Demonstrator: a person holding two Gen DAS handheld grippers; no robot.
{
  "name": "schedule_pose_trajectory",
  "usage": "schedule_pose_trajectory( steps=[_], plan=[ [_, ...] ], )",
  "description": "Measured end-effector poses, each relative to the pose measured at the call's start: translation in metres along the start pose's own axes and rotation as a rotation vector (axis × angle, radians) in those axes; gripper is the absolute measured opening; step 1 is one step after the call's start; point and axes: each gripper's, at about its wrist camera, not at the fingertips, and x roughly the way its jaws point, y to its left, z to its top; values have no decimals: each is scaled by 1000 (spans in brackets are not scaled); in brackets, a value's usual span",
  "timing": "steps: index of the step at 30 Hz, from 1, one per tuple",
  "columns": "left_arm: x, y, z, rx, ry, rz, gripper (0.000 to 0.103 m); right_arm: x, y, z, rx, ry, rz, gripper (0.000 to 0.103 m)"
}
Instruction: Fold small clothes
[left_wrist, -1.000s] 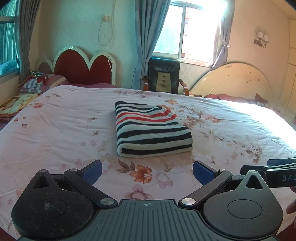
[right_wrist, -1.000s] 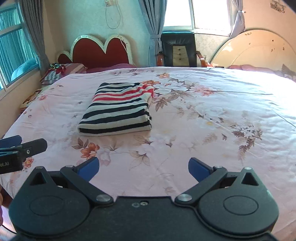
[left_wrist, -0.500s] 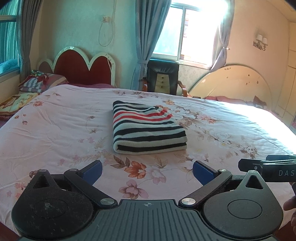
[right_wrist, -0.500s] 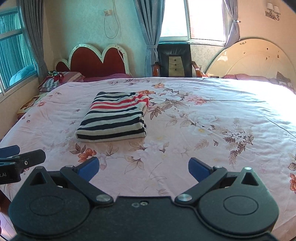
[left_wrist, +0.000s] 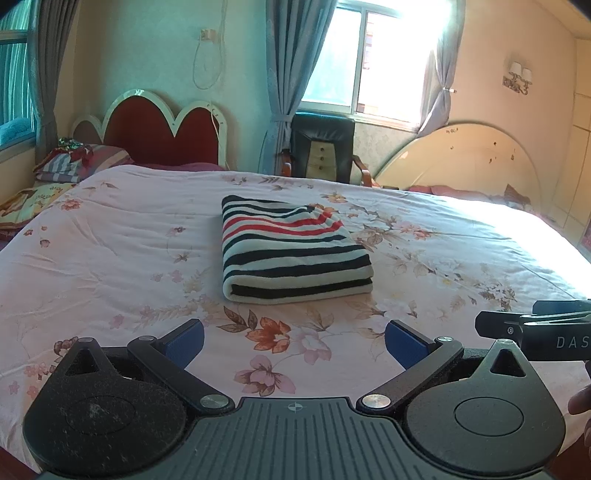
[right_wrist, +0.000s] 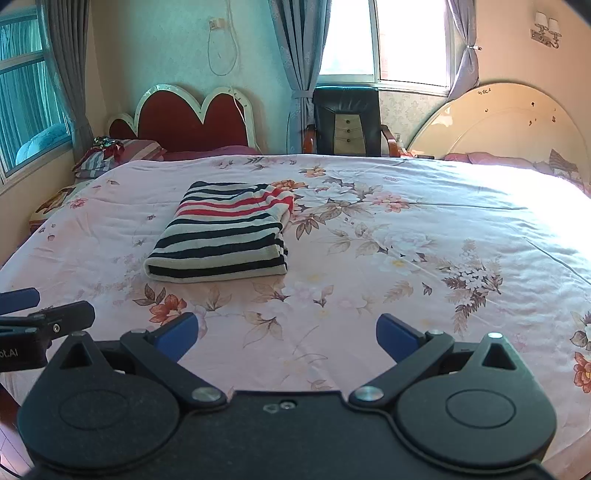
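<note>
One folded striped garment (left_wrist: 293, 251) lies flat on the floral bedspread (left_wrist: 110, 258), near the middle of the bed and well apart from both grippers. Its stripes run dark and white, with red bands toward the far end; the rolled fold edge faces the cameras. In the right wrist view the same garment (right_wrist: 221, 236) sits left of centre, with its layered open edges on the right side. Left gripper (left_wrist: 294, 338) hangs above the near edge of the bedspread, jaws spread wide, nothing between the blue pads (left_wrist: 184, 341). Right gripper (right_wrist: 287, 334) is likewise released and holds nothing. Each gripper shows at the edge of the other's view. Beyond the bed stand a red scalloped headboard (left_wrist: 162, 129), a dark armchair (left_wrist: 323, 147) and a curtained window (left_wrist: 369, 59).
</note>
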Motion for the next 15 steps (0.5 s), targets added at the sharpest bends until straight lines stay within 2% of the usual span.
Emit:
schedule_pose_trajectory(
  steps=[15],
  plan=[
    [5, 2, -1, -1, 9, 0, 103, 2, 4, 0, -10, 4, -5, 102]
  ],
)
